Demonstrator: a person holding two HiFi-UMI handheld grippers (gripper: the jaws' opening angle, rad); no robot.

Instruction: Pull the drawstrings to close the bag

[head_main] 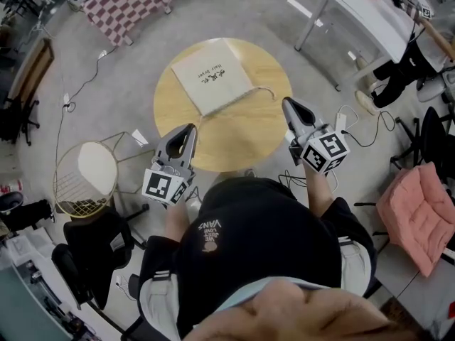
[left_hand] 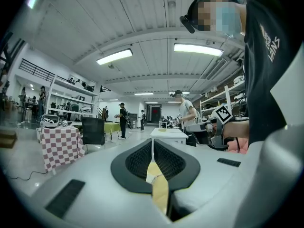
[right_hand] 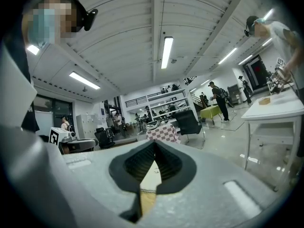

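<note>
Our left claw [head_main: 190, 129] is closed at the near edge of the round desk [head_main: 242, 141]. The white bag [head_main: 212, 75] lies flat on the desk, its drawstring [head_main: 264, 89] trailing toward our right claw [head_main: 286, 104], which is also closed.

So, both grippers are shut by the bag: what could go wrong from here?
The cord running to the right gripper looks thin and could slip from its shut jaws. The bag lies loose on the table, so uneven pulling with the left gripper might drag it toward the edge rather than close it.
</note>
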